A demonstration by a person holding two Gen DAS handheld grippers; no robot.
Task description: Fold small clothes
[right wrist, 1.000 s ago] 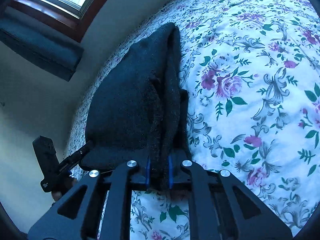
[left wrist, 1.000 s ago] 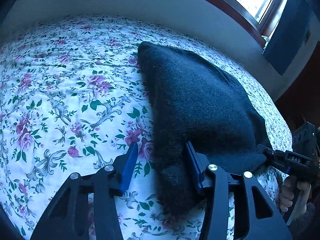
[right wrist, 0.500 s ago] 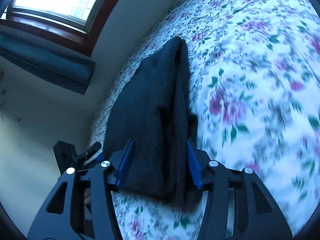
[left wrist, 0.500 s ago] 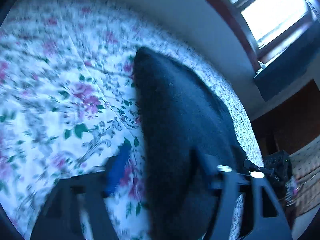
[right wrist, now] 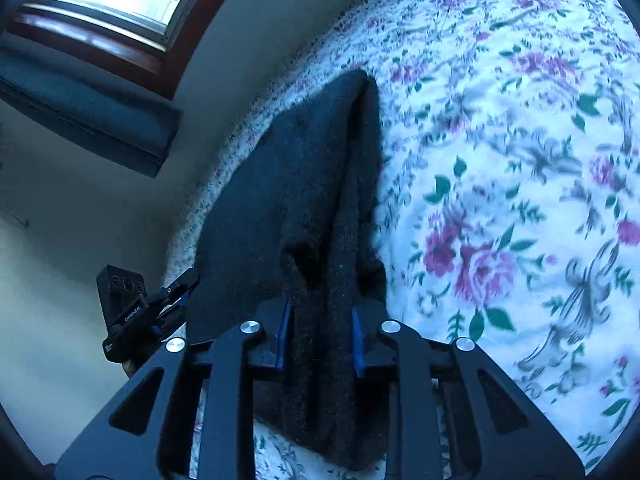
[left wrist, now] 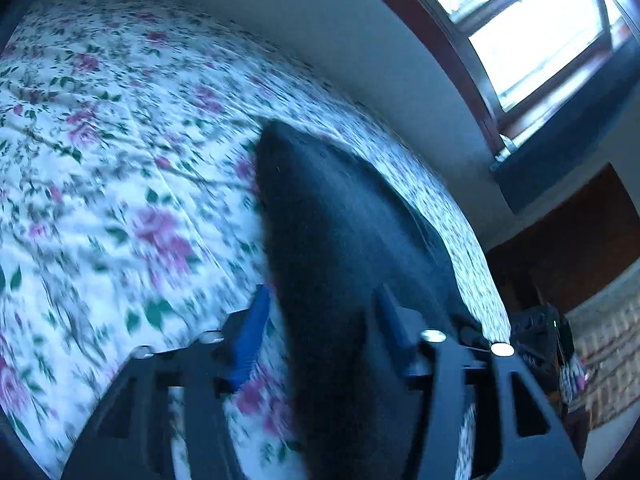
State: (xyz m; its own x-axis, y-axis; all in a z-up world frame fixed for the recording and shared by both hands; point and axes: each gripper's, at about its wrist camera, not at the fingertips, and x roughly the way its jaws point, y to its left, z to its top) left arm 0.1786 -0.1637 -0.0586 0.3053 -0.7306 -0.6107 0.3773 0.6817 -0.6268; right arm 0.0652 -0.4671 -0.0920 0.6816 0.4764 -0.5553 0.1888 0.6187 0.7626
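A dark knitted garment [left wrist: 344, 248] lies folded on the flowered bedsheet [left wrist: 120, 184]. It also shows in the right wrist view [right wrist: 304, 184]. My left gripper [left wrist: 320, 320] is open, its blue-padded jaws straddling the garment's near corner. My right gripper [right wrist: 320, 336] is partly open around a fold at the garment's other near corner, the pads apart from the cloth's sides. The left gripper shows at the garment's left edge in the right wrist view [right wrist: 176, 292]. The left view is blurred.
The bed runs along a pale wall [left wrist: 360, 40] under a window [left wrist: 540, 40] with a dark ledge [right wrist: 88, 112]. The flowered sheet [right wrist: 520, 200] spreads wide to the side of the garment. Dark furniture [left wrist: 580, 248] stands past the bed's end.
My right gripper, shut on the fold a second ago, has opened and then narrowed a little. Both grippers have tilted up and shifted along the garment. The left gripper stayed open.
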